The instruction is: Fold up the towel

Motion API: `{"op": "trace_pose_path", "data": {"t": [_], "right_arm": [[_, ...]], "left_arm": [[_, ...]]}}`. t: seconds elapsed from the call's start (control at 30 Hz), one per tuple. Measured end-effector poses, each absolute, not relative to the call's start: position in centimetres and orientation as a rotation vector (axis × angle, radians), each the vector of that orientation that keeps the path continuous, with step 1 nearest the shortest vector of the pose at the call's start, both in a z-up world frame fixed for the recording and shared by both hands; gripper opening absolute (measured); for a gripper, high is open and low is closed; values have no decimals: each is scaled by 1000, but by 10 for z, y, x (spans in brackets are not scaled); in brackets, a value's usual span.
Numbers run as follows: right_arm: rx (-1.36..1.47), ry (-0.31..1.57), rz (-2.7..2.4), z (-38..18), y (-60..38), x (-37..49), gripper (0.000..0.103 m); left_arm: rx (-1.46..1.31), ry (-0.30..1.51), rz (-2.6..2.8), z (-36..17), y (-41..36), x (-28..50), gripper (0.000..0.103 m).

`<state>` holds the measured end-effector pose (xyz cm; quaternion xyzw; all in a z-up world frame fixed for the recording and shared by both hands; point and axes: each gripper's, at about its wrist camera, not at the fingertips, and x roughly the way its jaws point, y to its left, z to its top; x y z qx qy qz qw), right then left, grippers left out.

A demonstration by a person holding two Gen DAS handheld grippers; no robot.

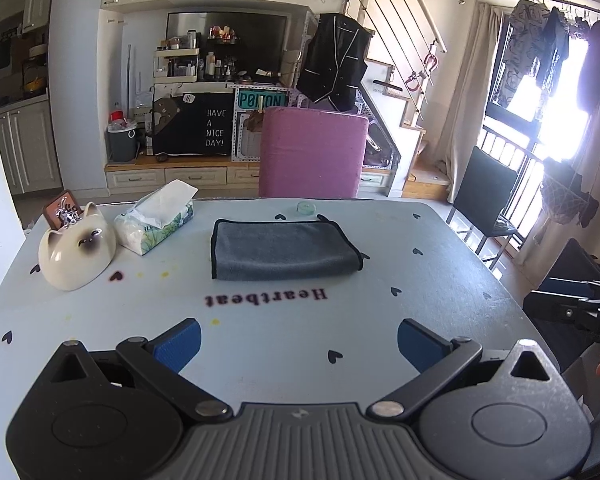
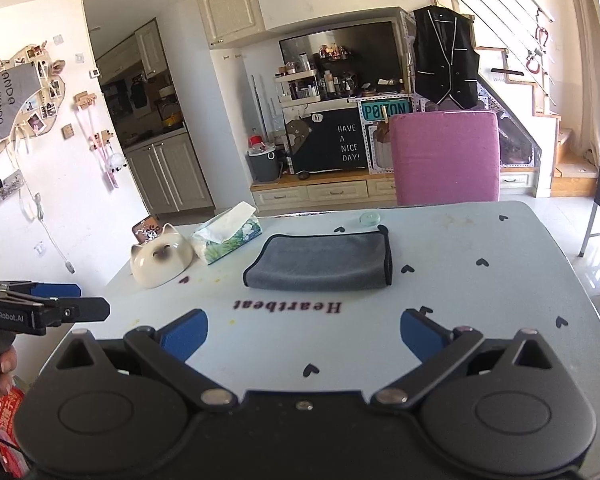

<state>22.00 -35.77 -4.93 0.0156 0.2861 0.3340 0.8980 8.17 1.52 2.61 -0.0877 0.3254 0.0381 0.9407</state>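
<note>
A grey towel (image 1: pixel 280 250) with black trim lies folded flat on the light blue table (image 1: pixel 440 280), beyond the word "Heartbeat". It also shows in the right wrist view (image 2: pixel 320 262). My left gripper (image 1: pixel 298 344) is open and empty, held above the table's near part, well short of the towel. My right gripper (image 2: pixel 304 334) is open and empty too, also short of the towel. Each gripper shows at the edge of the other's view: the right one in the left wrist view (image 1: pixel 572 308), the left one in the right wrist view (image 2: pixel 40 308).
A cat-shaped ceramic bowl (image 1: pixel 76 248) and a tissue pack (image 1: pixel 156 220) stand at the table's far left. A small green disc (image 1: pixel 307 207) lies behind the towel. A pink chair (image 1: pixel 312 152) stands at the far edge, a black chair (image 1: pixel 484 200) to the right.
</note>
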Motion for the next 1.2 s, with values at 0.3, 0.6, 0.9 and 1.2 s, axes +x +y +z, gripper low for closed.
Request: {"op": "trace_pose_path", "data": {"t": [0.3, 0.6, 0.9, 1.2], "right_arm": [[27, 570, 690, -45, -367, 186, 103], [20, 563, 701, -42, -372, 164, 103], [4, 569, 688, -42, -376, 144, 103], [6, 586, 679, -46, -380, 131, 103]], "left_arm": [[-160, 651, 60, 27, 7, 52, 103], [-182, 629, 70, 29, 6, 24, 103], [-179, 626, 67, 27, 4, 9, 103], [-175, 650, 68, 20, 1, 1, 103]]}}
